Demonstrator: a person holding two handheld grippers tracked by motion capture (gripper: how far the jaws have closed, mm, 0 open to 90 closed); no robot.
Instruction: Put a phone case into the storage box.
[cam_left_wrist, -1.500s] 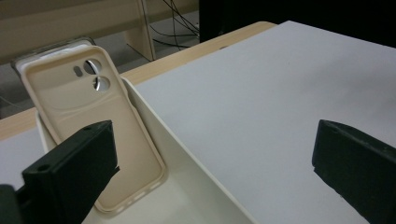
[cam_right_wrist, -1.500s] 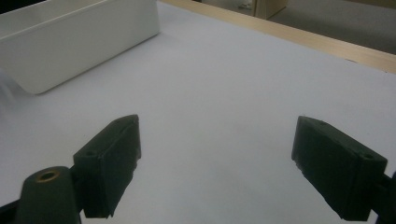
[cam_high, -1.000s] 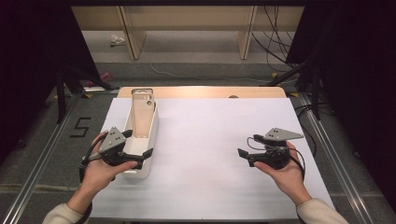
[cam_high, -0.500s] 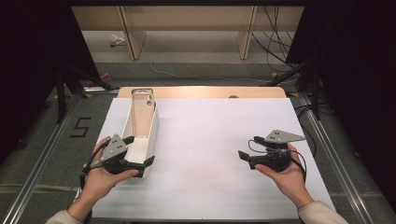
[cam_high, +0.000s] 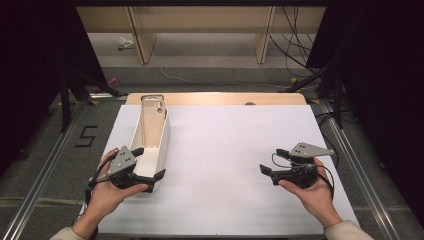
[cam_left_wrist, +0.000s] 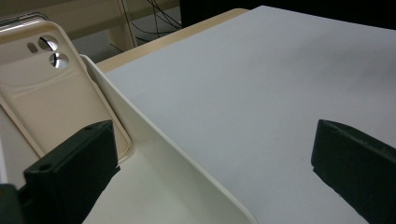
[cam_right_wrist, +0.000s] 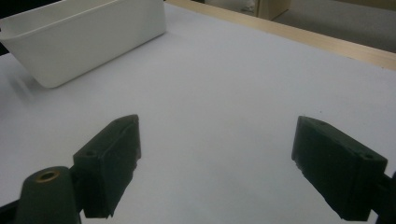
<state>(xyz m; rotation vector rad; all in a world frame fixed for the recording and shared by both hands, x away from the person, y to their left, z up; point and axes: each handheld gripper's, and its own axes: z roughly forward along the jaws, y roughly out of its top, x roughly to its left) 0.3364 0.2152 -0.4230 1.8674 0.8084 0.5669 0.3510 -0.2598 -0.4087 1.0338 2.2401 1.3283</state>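
one white tray (cam_high: 161, 145) stands at the table's (cam_high: 240, 150) left side, and one beige phone case (cam_high: 152, 125) leans inside it, back outward, with two round camera holes near its top. there are two grippers. the left gripper (cam_high: 149, 165) is spread wide, one jaw in the tray's near end, one outside its wall. the right gripper (cam_high: 272, 162) is released, holding nothing, well apart from the tray.

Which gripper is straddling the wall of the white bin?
The left gripper: its open jaws stand either side of the white bin's right wall, near the phone case inside. The right gripper hangs open over bare table.
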